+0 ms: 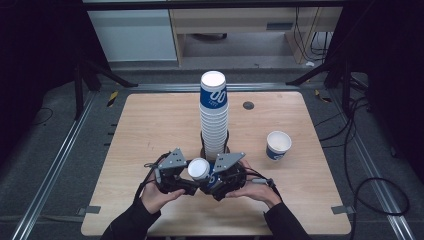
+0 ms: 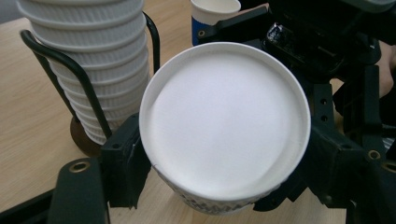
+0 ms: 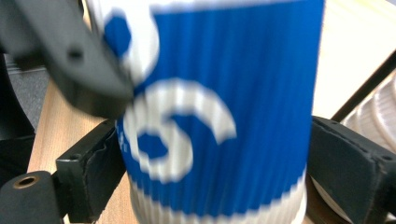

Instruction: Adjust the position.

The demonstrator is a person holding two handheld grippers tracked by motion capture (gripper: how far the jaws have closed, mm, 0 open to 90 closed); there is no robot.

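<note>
Because the cup (image 1: 199,168) is passing between hands, both tools meet around it at the near middle of the bench (image 1: 150,125), just in front of the stack (image 1: 214,120). The left tool (image 1: 192,182) is clamped on the cup, one jaw on each side of its wall, and holds it tipped so that its white base faces up and back toward the person. The right tool (image 1: 212,182) comes in from the right, with the same cup between its jaws. Whether its pads press on the cup or only stand beside it I cannot tell. The cup sits low and close to the stack, which suggests it was taken from the bottom of the stack or is about to go there. The stack stands upside down in a black wire holder (image 2: 84,84) that keeps the tall column from toppling. A second cup (image 1: 278,145) stands upright, mouth up, well apart at the right.

The high view gives the layout: the full height of the stack, the second cup and both hands side by side. The left tool view shows the cup's round base and rim, the jaws against its sides, and the holder's wire loop around the lowest cups. The right tool view shows the ribbed blue wall with its white print, and part of the left tool crossing in at upper left.
</note>
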